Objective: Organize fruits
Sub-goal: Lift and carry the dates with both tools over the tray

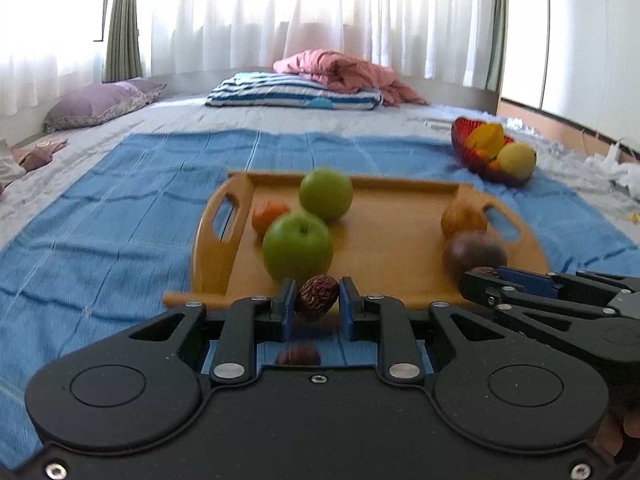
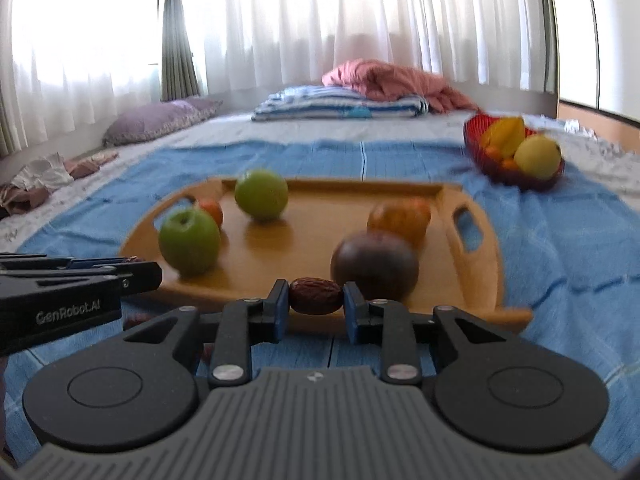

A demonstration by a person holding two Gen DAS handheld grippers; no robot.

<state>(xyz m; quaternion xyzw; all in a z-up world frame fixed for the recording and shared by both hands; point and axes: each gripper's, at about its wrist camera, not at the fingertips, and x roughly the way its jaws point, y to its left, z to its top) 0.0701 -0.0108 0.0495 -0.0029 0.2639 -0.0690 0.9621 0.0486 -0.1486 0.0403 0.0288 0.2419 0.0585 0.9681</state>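
A wooden tray (image 1: 384, 256) (image 2: 312, 240) lies on a blue cloth. It holds two green apples (image 1: 298, 246) (image 2: 190, 240), a small orange (image 1: 267, 216), a brownish pear (image 1: 464, 216) (image 2: 400, 216) and a dark purple fruit (image 1: 474, 254) (image 2: 374, 264). My left gripper (image 1: 317, 300) is shut on a wrinkled red date (image 1: 317, 295) at the tray's near edge. My right gripper (image 2: 316, 300) is shut on another dark red date (image 2: 316, 295) in front of the purple fruit. Each gripper shows in the other's view, the right gripper (image 1: 560, 292) and the left gripper (image 2: 80, 280).
A red bowl (image 1: 464, 140) (image 2: 476, 136) with yellow and orange fruit stands on the cloth at the far right. Another date (image 1: 298, 357) lies on the blue cloth (image 1: 120, 220) under my left gripper. Folded blankets (image 1: 296, 94) and a purple pillow (image 1: 96, 106) lie further back.
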